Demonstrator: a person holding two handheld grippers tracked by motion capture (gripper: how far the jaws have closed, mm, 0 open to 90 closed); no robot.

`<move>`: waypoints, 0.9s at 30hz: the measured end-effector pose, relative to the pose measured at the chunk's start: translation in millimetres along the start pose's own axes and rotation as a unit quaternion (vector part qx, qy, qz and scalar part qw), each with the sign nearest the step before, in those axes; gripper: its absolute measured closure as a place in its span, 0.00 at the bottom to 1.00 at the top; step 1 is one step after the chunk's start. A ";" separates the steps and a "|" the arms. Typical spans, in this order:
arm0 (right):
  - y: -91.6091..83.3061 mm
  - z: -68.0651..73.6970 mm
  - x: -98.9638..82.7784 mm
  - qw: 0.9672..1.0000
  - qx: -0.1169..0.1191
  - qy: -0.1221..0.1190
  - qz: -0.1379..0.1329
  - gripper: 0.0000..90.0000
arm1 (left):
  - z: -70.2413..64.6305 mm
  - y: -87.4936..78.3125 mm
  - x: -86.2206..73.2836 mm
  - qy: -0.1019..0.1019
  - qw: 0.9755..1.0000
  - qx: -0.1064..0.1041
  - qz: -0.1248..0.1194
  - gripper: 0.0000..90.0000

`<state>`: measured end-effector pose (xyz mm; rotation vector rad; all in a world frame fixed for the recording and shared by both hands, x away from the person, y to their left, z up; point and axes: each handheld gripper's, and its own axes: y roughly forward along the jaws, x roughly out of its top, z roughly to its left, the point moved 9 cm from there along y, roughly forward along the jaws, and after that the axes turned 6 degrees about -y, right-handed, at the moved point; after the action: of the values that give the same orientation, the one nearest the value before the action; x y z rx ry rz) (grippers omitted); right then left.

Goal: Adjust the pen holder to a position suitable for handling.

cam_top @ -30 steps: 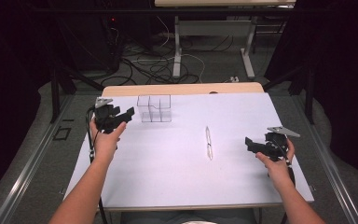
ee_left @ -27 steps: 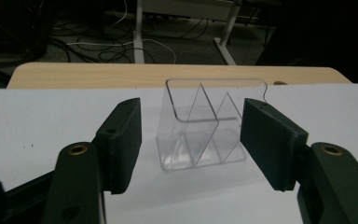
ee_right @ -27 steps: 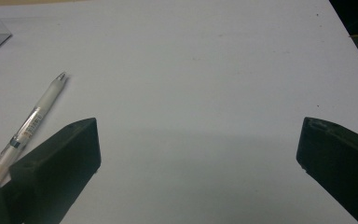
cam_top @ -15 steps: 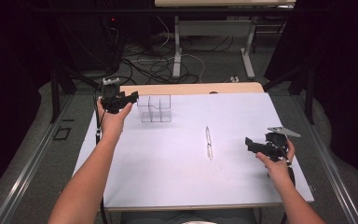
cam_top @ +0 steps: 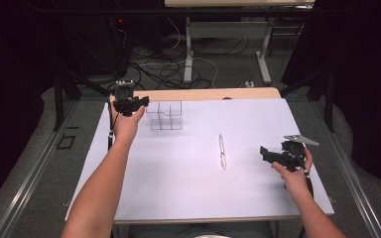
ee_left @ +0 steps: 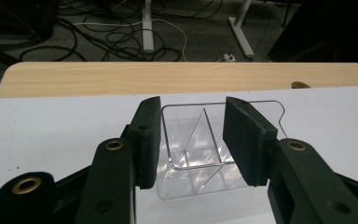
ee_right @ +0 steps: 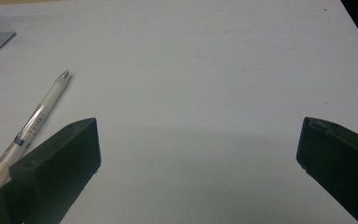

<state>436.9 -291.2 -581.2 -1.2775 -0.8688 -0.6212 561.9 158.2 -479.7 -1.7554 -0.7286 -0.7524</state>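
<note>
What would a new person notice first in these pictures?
First, the clear plastic organizer at the far left of the white table, framed by the left hand-held gripper, whose jaws have just been closing without touching it. Then the white pen at mid-table, with the right hand-held gripper open beside it.

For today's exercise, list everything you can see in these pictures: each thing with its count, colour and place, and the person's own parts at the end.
Clear divided box: one, see-through, far left of the sheet.
Pen: one, white and clear, middle of the sheet.
Sheet: one, white, covering the table.
Table edge: one, light wood, far side.
Cables: several, black and white, on the floor beyond.
Left tongs: one, black, jaws have just been closing around the box, not pressing it.
Right tongs: one, black, open, right of the pen.
</note>
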 end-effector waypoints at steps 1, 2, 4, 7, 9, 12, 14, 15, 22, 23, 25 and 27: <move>0.1 0.6 -0.2 1.000 0.000 0.003 0.001 0.00 | 0.2 1.5 -0.6 0.000 1.000 -0.001 0.002 0.64; 0.1 0.9 -0.4 1.000 0.000 0.005 0.002 0.00 | 0.7 2.9 -1.1 0.004 1.000 0.000 0.003 0.65; 0.1 0.9 -0.5 1.000 0.001 0.006 0.002 0.00 | 0.3 6.2 -1.6 0.004 1.000 -0.001 0.003 0.66; 0.5 0.3 -0.4 1.000 0.001 0.001 0.001 0.00 | 1.2 10.7 -3.3 0.006 1.000 -0.001 0.009 0.70; 0.4 0.7 -0.5 1.000 0.001 0.003 0.002 0.00 | 2.2 13.7 -4.4 0.010 1.000 0.001 0.013 0.70; 0.9 1.2 -0.7 1.000 0.001 0.001 0.003 0.00 | 2.7 19.2 -7.3 0.010 1.000 0.003 0.020 0.74; 1.0 1.0 -0.9 1.000 0.002 -0.001 0.003 0.00 | 3.0 21.4 -8.8 0.011 1.000 0.005 0.024 0.76; 1.6 1.2 -0.9 1.000 -0.001 0.001 0.001 0.00 | 3.4 22.2 -10.0 0.011 1.000 0.006 0.029 0.77; 1.8 2.1 -1.5 1.000 0.004 0.001 0.003 0.00 | 4.9 33.9 -18.7 0.016 0.998 0.013 0.052 0.83; 1.8 2.1 -1.5 1.000 0.004 0.001 0.003 0.00 | 4.9 33.9 -18.7 0.016 0.998 0.013 0.052 0.84; 2.0 1.8 -2.0 1.000 0.003 0.002 0.004 0.00 | 5.1 36.5 -20.1 0.015 0.998 0.013 0.055 0.85; 2.1 1.6 -2.4 1.000 0.003 0.002 0.006 0.00 | 4.5 39.4 -22.9 0.017 0.998 0.016 0.061 0.86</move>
<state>436.9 -289.4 -584.3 -1.2738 -0.8588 -0.6118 578.8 149.2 -521.3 -1.7379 -0.6012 -0.6820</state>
